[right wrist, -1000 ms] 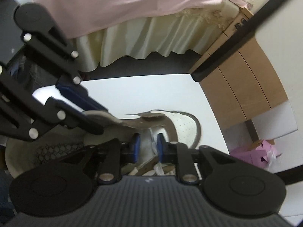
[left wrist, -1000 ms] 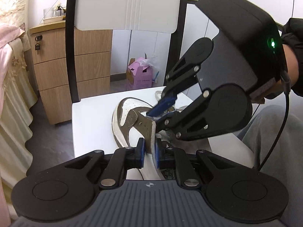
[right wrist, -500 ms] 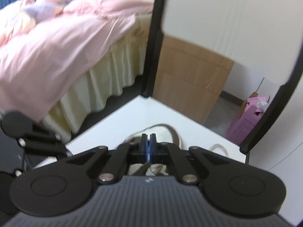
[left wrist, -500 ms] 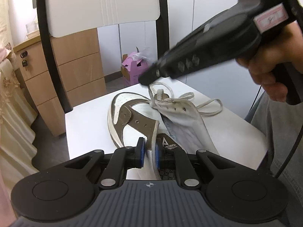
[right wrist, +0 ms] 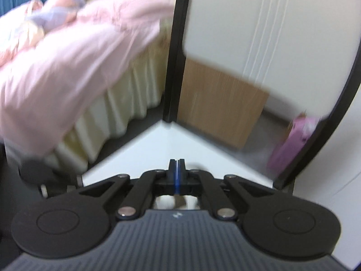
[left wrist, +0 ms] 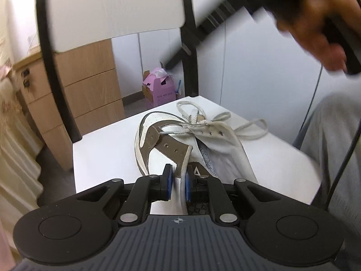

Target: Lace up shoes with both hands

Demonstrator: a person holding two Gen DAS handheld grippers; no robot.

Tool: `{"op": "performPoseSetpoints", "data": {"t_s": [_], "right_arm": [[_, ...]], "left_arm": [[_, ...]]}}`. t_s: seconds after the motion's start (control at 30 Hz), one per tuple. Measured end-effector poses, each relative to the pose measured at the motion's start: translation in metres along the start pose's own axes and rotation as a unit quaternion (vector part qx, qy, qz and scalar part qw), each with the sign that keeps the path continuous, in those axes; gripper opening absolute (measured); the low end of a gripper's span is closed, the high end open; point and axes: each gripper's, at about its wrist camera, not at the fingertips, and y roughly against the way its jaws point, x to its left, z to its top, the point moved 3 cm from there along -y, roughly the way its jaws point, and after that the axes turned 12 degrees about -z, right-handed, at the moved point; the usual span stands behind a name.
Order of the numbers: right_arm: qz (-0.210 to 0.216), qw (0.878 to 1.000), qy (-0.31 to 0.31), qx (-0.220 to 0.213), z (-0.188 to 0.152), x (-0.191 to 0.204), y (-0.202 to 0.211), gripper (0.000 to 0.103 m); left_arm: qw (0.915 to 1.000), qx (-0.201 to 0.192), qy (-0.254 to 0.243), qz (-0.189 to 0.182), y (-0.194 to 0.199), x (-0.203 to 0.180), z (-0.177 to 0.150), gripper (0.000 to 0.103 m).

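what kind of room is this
Most likely a bedroom at home: a bed with a pink quilt and cream valance, a wooden drawer unit, and the shoe resting on a white chair seat.

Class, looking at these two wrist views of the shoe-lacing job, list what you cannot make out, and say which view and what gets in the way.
- Right gripper: its own view shows shut pads; motion blur hides any lace between them.
- Shoe: the heel is hidden behind the left gripper in the left view.
- Lace: its ends are too small to trace.
- Hand: blurred, cut by the top edge.
- Bed: details smeared by blur.
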Motion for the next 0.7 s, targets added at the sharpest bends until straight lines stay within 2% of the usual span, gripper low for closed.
{"op": "performPoseSetpoints", "data": {"t_s": [0.07,0.13,0.23,0.27,0.33,0.37,0.43,0.47,0.57,0.7], "right_arm": [[0.007,1.000,0.004,0.021,-0.009,0.000,-0.006,0.003],[0.007,0.999,0.014,0.033,-0.012,0.003,-0.009,0.003],[0.021,0.999,0.018,0.033,-0.007,0.005,-0.009,0.007],[0.026,0.999,0.019,0.036,-0.006,0.007,-0.010,0.012],[0.044,0.998,0.032,0.034,-0.003,0.013,-0.010,0.042],[0.055,0.997,0.043,0.033,-0.002,0.018,-0.010,0.046],[0.053,0.995,0.071,0.036,-0.005,0.028,-0.012,0.046],[0.038,0.995,0.082,0.038,-0.007,0.031,-0.014,0.045],[0.020,0.993,0.111,0.038,-0.011,0.037,-0.022,0.043],[0.031,0.989,0.142,0.036,-0.015,0.041,-0.032,0.041]], "left_arm": [[1.0000,-0.005,0.008,0.002,0.000,0.000,0.000,0.013],[0.9999,-0.007,-0.006,0.005,0.000,-0.002,-0.001,0.013],[0.9999,-0.010,0.008,-0.005,0.001,0.003,-0.001,0.013],[0.9998,-0.013,0.015,-0.009,0.002,0.005,-0.001,0.013],[0.9988,-0.018,0.038,-0.022,0.004,0.010,0.000,0.013],[0.9973,-0.022,0.061,-0.034,0.005,0.015,0.001,0.013],[0.9887,-0.037,0.130,-0.064,0.008,0.032,0.000,0.013],[0.9869,-0.041,0.140,-0.069,0.009,0.035,-0.001,0.013],[0.9904,-0.037,0.116,-0.065,0.008,0.031,0.001,0.013],[0.9912,-0.034,0.111,-0.064,0.005,0.029,0.001,0.013]]}}
